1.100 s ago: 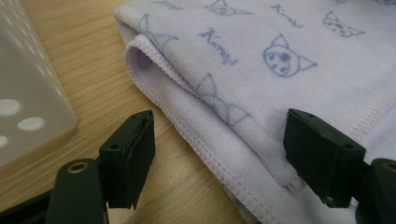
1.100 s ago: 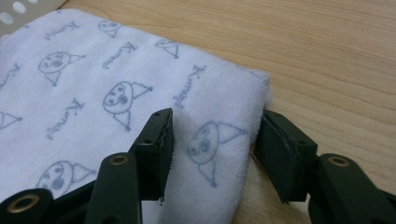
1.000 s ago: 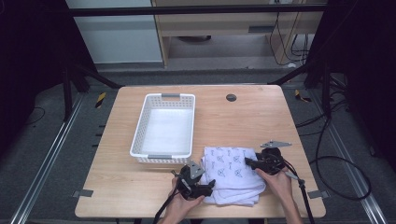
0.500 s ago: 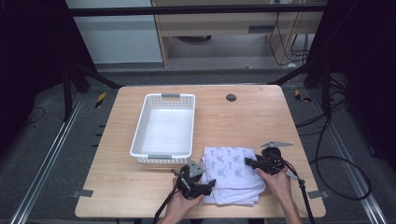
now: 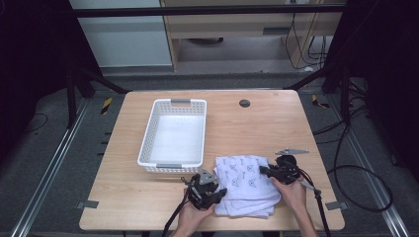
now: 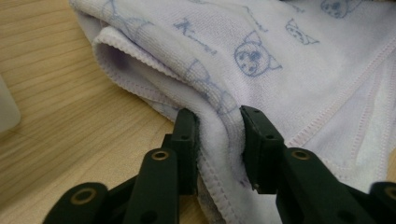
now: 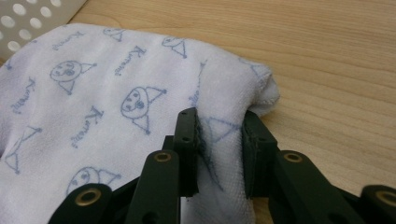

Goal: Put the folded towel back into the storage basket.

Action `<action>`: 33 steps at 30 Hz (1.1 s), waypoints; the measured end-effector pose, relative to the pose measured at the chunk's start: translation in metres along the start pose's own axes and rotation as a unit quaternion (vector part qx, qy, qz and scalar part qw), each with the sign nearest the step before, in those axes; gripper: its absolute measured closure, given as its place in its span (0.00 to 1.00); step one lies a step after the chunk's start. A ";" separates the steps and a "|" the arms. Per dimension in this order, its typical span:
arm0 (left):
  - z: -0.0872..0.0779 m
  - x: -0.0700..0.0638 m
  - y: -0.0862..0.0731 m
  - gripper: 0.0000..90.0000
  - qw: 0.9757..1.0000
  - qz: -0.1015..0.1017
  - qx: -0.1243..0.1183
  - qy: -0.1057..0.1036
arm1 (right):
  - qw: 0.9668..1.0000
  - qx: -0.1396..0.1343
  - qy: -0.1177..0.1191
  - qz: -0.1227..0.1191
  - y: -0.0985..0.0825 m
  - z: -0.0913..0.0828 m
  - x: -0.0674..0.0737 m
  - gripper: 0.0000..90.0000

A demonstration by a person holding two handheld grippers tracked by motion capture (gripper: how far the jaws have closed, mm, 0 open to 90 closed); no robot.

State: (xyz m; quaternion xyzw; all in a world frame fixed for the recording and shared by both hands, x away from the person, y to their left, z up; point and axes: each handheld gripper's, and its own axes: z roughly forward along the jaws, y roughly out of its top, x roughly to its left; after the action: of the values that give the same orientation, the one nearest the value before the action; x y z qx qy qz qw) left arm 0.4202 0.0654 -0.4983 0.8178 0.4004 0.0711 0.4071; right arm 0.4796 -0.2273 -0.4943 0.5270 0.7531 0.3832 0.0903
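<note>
- The table carries everything. The white basket stands on it, and I take that basket as the landmark.
- The folded towel, white with small blue cartoon faces, lies flat on the wood just beside the basket's near right corner. It looks very close to the basket wall, though I cannot tell whether they touch.
- Step in hand, as I judge it: both grippers have taken hold of the towel at opposite edges, ready to lift it. The basket is empty, so the transfer is not yet done.
- Next move, as I judge it: raise both ends together and level so the folds stay put, carry the bundle over the basket's near rim, then lower it inside.
- The left gripper is at the towel's edge nearer the basket. Its jaws stand narrow, pinching a thick folded hem between the pads.
- The right gripper is at the towel's edge farther from the basket. Its jaws are likewise narrow, closed over a rounded fold near the towel's corner, with cloth bulging between them.
</note>
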 end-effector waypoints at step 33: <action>-0.042 -0.004 0.021 0.82 0.998 0.016 -0.062 -0.015 | 0.998 -0.054 0.024 -0.012 0.018 -0.042 0.021 0.83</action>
State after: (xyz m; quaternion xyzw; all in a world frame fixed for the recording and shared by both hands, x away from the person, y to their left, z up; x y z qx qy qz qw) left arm 0.4108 0.0809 -0.4545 0.7983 0.3756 0.0902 0.4621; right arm 0.4610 -0.2270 -0.4470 0.5030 0.7395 0.4349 0.1050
